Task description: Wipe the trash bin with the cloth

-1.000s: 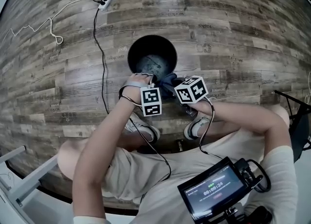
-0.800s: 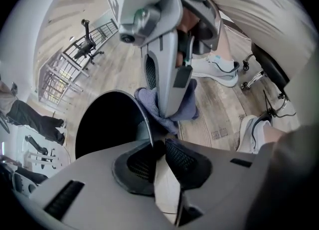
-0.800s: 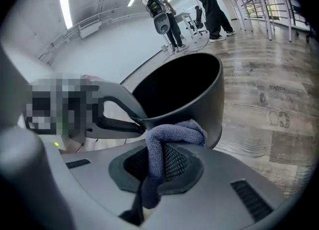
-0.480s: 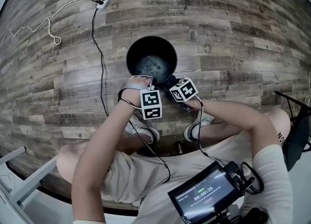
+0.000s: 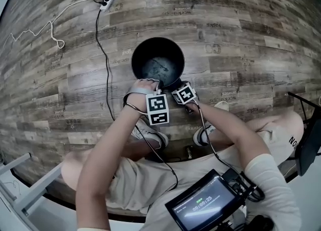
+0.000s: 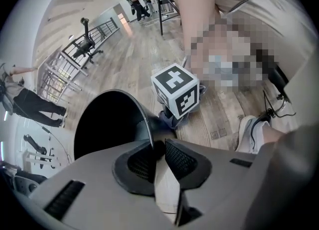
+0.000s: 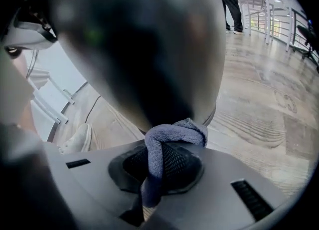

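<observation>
While left hand-held gripper (image 6: 157, 146) pinches trash bin (image 5: 139, 54) rim (scuffed inside), right hand-held gripper (image 7: 162, 155) clamps cloth (image 7: 175, 131).

Black trash bin (image 5: 143, 54), grey-blue cloth (image 7: 172, 131), brown wood-grain floor (image 5: 241, 34).

open wooden floor (image 5: 241, 39) lies beyond the trash bin (image 5: 134, 59) and on its right. a black cable (image 5: 104, 64) runs near its left side. the near side is crowded by the left gripper (image 6: 158, 151), right gripper (image 7: 160, 161) and two shoes (image 5: 149, 136).
</observation>
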